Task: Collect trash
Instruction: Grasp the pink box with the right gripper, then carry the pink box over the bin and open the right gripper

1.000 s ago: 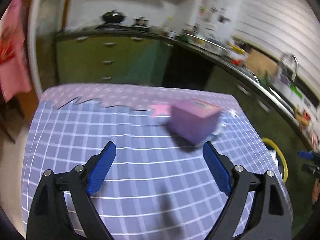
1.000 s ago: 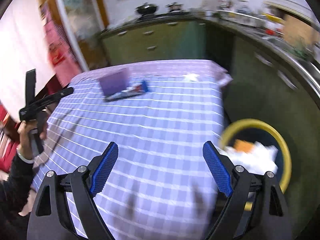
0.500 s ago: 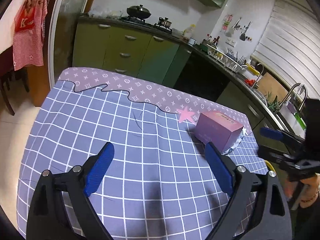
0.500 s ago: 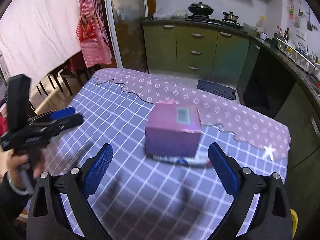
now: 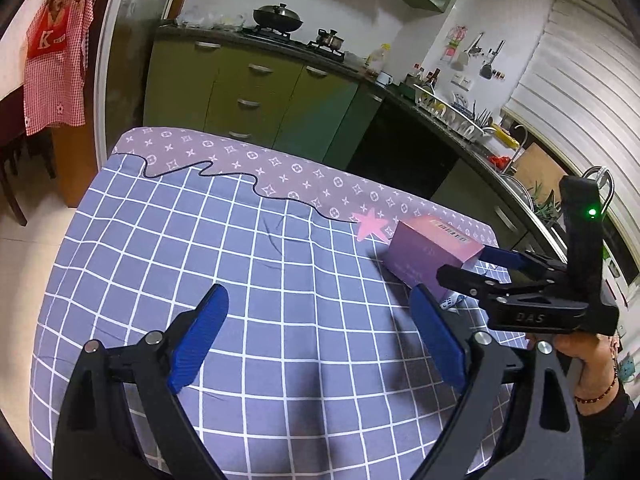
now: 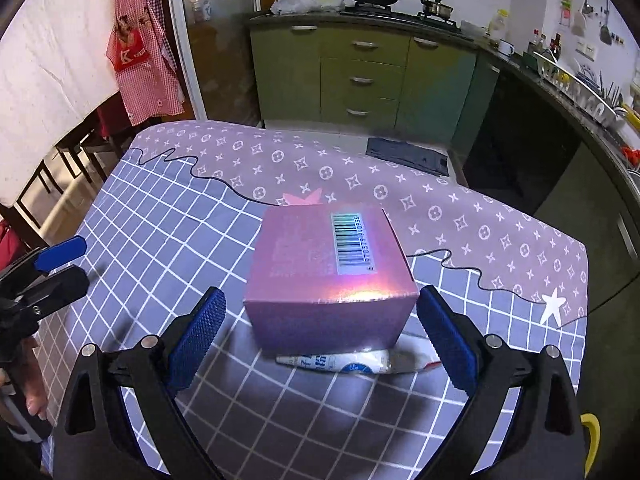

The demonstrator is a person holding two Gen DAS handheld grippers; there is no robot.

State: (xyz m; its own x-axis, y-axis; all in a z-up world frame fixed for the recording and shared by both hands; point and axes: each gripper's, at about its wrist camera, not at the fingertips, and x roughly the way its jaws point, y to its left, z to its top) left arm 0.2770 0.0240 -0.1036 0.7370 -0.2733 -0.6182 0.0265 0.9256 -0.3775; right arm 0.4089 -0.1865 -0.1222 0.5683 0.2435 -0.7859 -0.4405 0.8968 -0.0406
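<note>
Your right gripper (image 6: pixel 320 330) is the nearer one: its fingers, which have just been opening and now stand spread and empty, flank the pink box (image 6: pixel 330 272) at mid-frame on the tabletop (image 6: pixel 160 220), while your left gripper (image 5: pixel 320 336), also spread, faces bare cloth.

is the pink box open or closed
Closed: the pink cardboard box lies on the checked tablecloth with its barcode face up and unbroken, no flap raised.
</note>
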